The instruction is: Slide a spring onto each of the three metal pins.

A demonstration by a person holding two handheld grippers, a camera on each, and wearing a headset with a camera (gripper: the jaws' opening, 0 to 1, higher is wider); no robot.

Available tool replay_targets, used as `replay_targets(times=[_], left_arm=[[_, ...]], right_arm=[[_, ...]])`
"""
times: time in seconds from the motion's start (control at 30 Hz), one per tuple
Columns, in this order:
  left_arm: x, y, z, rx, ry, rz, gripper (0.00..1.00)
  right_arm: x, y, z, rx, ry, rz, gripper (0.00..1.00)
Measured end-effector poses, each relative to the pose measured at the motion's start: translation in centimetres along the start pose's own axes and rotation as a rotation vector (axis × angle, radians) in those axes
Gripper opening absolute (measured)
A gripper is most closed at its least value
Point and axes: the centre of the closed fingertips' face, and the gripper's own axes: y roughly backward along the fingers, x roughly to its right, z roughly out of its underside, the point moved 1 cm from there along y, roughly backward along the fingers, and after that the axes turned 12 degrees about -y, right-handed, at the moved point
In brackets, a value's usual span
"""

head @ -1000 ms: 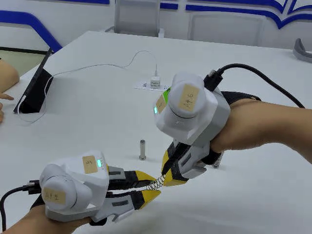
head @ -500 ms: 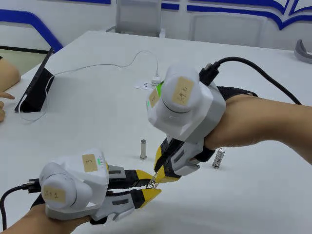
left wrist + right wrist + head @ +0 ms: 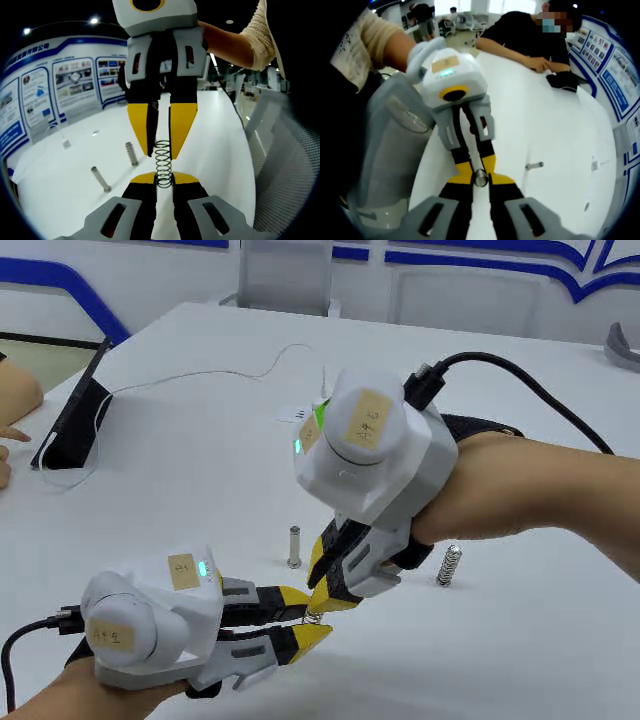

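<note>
A short coil spring [image 3: 163, 161] runs between the two grippers, which face each other tip to tip. My left gripper [image 3: 164, 180] is shut on its near end, and my right gripper [image 3: 161, 150] is shut on its far end. Whether a pin sits inside the spring I cannot tell. In the head view the left gripper [image 3: 315, 618] lies low on the white table [image 3: 200, 480], the right gripper [image 3: 326, 597] angles down onto it, and the spring [image 3: 313, 616] barely shows. A bare metal pin [image 3: 294, 546] stands just behind. Another spring [image 3: 449, 565] stands upright to the right. The right gripper view shows the spring's round end [image 3: 480, 177].
A black tablet [image 3: 70, 420] with a white cable [image 3: 200, 375] lies at the left, beside a person's hand [image 3: 8, 445]. A small white plug [image 3: 318, 406] sits behind the right gripper. A person in black [image 3: 530, 35] leans on the table's far side.
My right gripper has moved left and down towards the left gripper, so less of the spring shows between them. The upright spring on the right has come out from behind it.
</note>
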Motion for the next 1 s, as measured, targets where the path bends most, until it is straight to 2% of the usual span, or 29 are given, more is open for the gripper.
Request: replay_targets(times=[0.47, 1.0], left_arm=[[-0.3, 0.21, -0.35, 0.015, 0.004, -0.013, 0.11], [-0.46, 0.17, -0.59, 0.031, 0.022, -0.032, 0.11]], right_arm=[[0.12, -0.85, 0.29, -0.003, -0.021, -0.012, 0.14], [0.33, -0.94, 0.26, 0.002, -0.028, -0.012, 0.12]])
